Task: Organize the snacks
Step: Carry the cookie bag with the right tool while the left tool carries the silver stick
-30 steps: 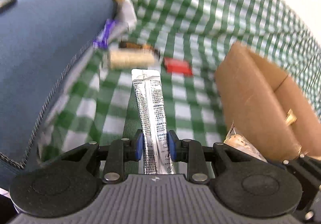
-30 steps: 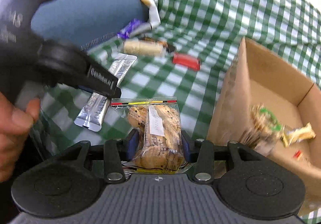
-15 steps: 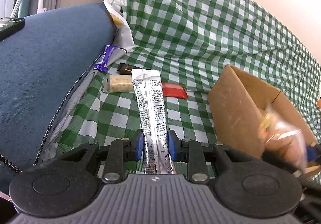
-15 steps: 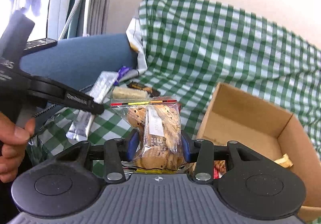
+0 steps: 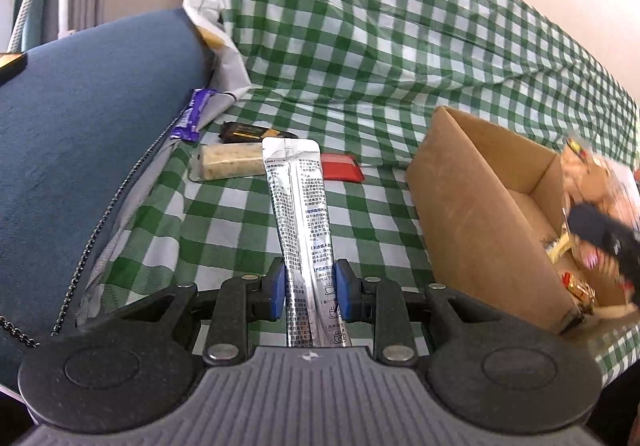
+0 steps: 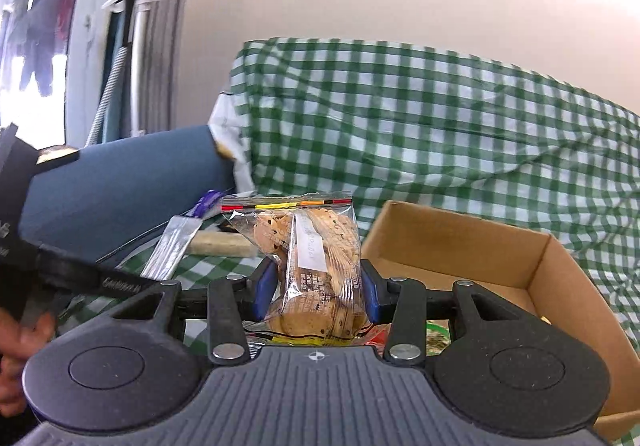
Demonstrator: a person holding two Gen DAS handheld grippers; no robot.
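Cookie bag (image 6: 316, 266) clamped upright in my right tongs (image 6: 316, 288), cardboard box (image 6: 472, 242) just right of them. Silver sachet (image 5: 302, 222) clamped in my left tongs (image 5: 310, 296); red packet (image 5: 342, 172) lies ahead.

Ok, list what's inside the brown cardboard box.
Inside the brown cardboard box, small yellow and red wrapped snacks lie on the floor. The right tongs and blurred cookie bag cover the rest.
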